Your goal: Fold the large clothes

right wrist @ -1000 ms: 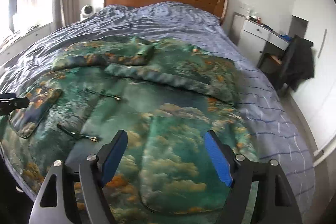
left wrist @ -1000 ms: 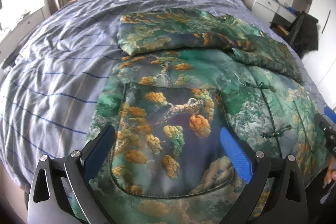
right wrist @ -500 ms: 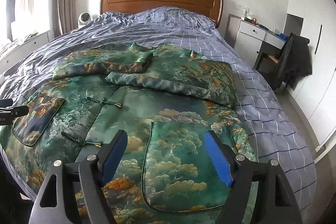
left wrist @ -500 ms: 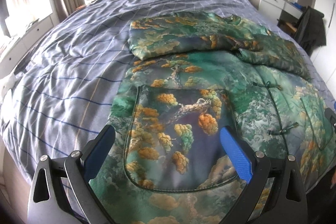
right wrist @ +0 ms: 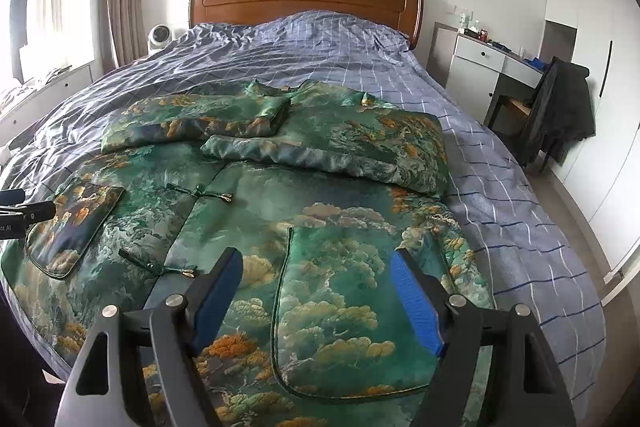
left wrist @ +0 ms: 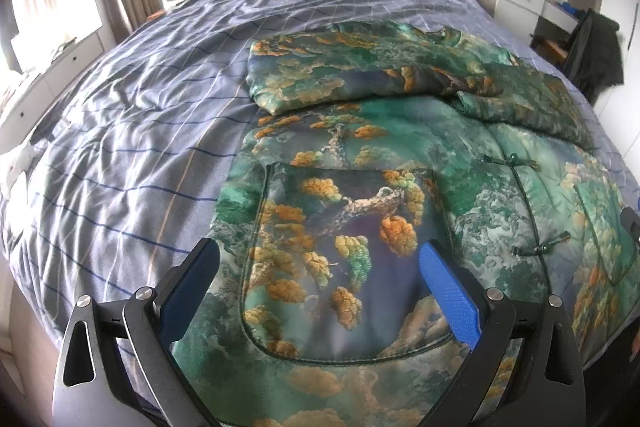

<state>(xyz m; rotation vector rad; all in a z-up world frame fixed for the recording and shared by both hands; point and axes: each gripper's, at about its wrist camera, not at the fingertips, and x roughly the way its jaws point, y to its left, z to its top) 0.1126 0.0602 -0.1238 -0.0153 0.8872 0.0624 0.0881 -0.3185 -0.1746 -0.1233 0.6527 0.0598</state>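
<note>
Green padded jacket (right wrist: 304,195) spread face-up on the bed (right wrist: 500,187), sleeves already folded across the chest. Left claw (left wrist: 318,281) and right claw (right wrist: 316,291) both wide and empty above the hem pockets. Best to pinch both hem corners evenly, then carry the bottom up toward the collar without skewing.
</note>
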